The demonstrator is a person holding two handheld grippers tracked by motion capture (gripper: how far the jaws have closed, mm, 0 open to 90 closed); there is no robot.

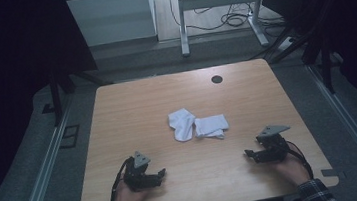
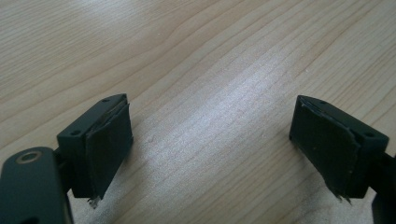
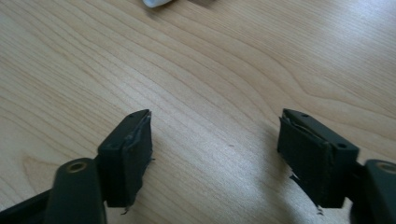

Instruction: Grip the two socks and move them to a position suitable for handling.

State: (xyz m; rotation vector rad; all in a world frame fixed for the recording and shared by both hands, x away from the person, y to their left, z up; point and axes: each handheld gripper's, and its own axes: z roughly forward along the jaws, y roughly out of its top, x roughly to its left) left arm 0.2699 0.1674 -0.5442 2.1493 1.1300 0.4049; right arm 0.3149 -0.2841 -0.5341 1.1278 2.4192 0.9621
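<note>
High view: both grippers, left (image 1: 160,175) and right (image 1: 249,154), spread, empty, near white socks (image 1: 198,124). Reach pending; next, approach socks.

black grippers (image 1: 161,172), grey plates, plaid sleeve (image 1: 317,192)

Soft white cloth socks (image 1: 198,124), seemingly matt wood table (image 1: 132,110).

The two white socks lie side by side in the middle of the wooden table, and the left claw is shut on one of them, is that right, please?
Not quite: the left claw is open and empty, apart from the two white socks, as the high view and left gripper view show. The socks do lie side by side mid wooden table.
</note>
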